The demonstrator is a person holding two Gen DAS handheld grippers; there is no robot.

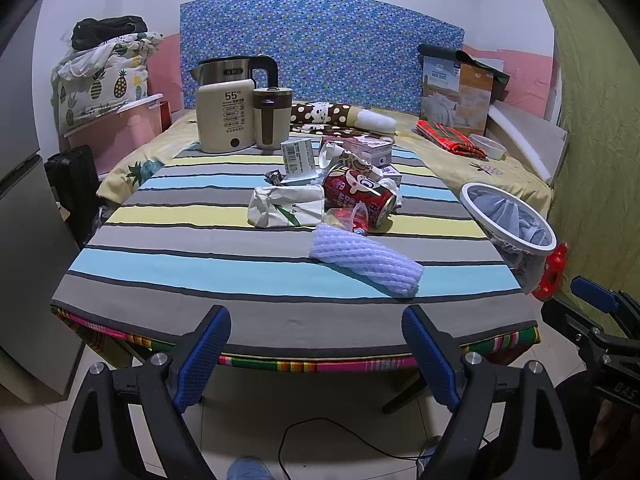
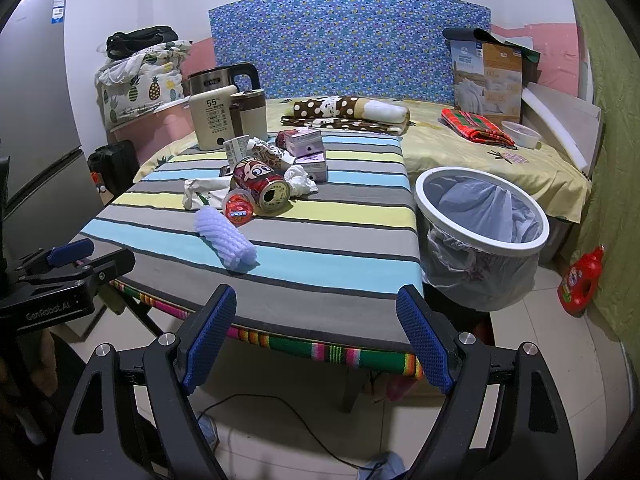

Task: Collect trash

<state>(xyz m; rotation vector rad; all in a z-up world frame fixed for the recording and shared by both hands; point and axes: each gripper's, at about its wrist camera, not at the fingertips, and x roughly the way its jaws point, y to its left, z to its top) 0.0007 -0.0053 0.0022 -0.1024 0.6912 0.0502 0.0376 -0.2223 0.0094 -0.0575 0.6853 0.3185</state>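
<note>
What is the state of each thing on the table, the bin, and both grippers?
left gripper: open, empty
right gripper: open, empty
red can: lying on its side
foam sleeve: lying flat
plastic cup: tipped over
trash bin: lined with a bag, beside the table
kettle: upright, lid closed

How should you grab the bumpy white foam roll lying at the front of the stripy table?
Grip the foam roll across its middle, probably from above. It lies flat on the table, long axis slanting, so the jaws should close on its two long sides, not its ends. It lies apart from the can. The right gripper is open and empty, facing it, and the bin stands on that side.
</note>
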